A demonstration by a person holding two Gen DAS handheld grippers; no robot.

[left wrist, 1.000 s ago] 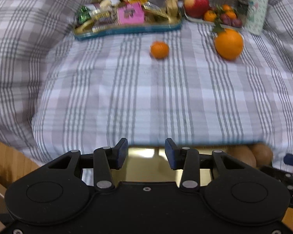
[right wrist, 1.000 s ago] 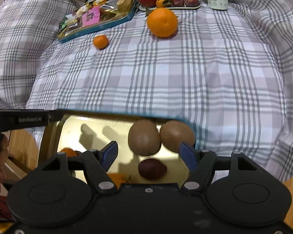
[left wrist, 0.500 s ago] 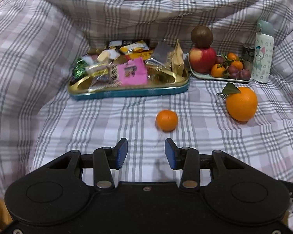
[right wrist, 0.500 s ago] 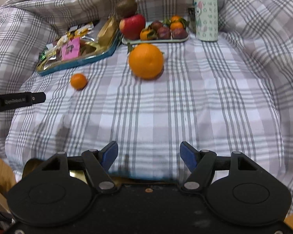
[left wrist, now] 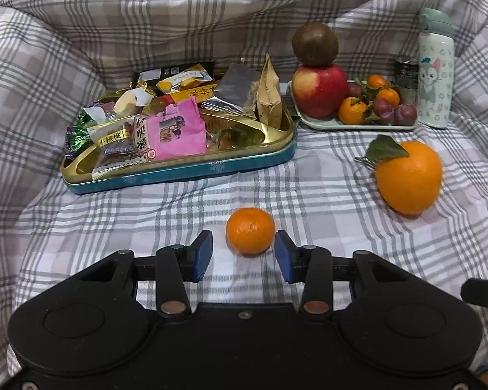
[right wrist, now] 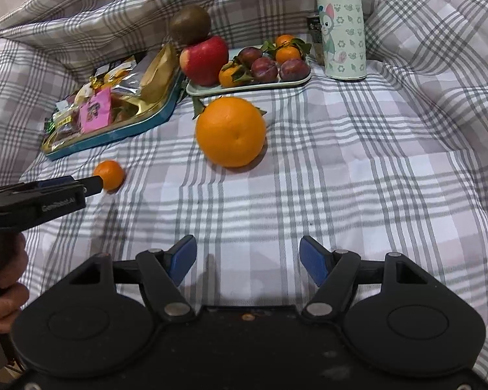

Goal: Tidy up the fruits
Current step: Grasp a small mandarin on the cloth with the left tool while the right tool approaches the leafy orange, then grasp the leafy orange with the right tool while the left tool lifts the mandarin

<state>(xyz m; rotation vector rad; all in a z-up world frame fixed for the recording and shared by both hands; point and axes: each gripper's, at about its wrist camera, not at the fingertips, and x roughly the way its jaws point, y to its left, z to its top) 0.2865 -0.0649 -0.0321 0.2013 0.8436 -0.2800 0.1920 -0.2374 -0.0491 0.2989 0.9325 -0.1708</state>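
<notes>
We saw L gripper [left wrist: 243, 253] fingers parted beside small mandarin [left wrist: 250, 230], not gripping; R gripper [right wrist: 248, 260] fingers wide, empty.

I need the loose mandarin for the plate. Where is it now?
In the left wrist view the mandarin lies on the cloth just ahead of the open left gripper, below the snack tin, left of the big orange.

Snack tin [left wrist: 192, 170], bottle [left wrist: 435, 74] on plaid sheet [left wrist: 309, 195].
</notes>
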